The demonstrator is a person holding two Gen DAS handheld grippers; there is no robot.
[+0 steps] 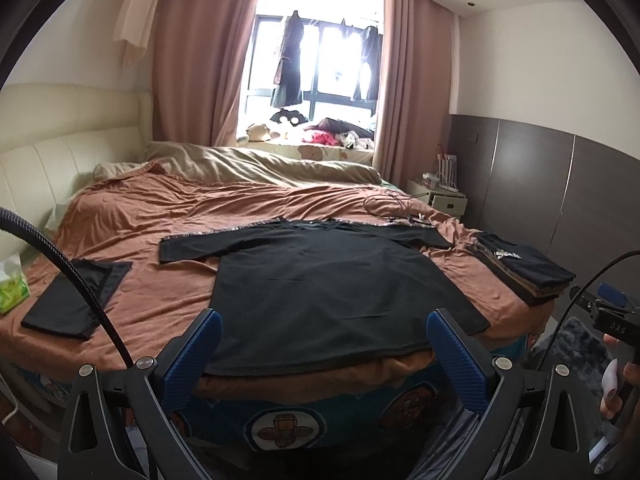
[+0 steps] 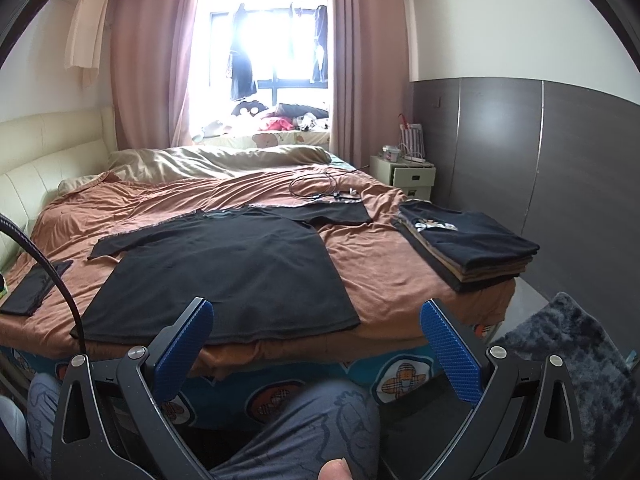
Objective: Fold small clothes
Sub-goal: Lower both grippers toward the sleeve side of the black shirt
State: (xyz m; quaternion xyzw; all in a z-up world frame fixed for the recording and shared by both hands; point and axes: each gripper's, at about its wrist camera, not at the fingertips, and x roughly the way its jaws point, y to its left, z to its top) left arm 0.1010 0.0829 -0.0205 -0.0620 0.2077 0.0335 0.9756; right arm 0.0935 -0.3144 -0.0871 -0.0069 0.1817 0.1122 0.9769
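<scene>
A black long-sleeved shirt (image 1: pixel 328 284) lies spread flat on the bed's orange-brown cover, hem at the near edge and sleeves out to both sides; it also shows in the right wrist view (image 2: pixel 228 272). My left gripper (image 1: pixel 320 332) is open and empty, held just before the shirt's hem. My right gripper (image 2: pixel 316 320) is open and empty, off the bed's near edge by the shirt's right hem corner. A folded black garment (image 1: pixel 76 300) lies at the bed's left. A stack of folded clothes (image 2: pixel 464 244) sits at the bed's right edge.
A cable and small items (image 2: pixel 324 192) lie on the cover behind the shirt. A green tissue pack (image 1: pixel 12 288) sits at the far left. A white nightstand (image 2: pixel 404 176) and a dark fluffy rug (image 2: pixel 568 360) are to the right. My knee (image 2: pixel 304 424) is below the right gripper.
</scene>
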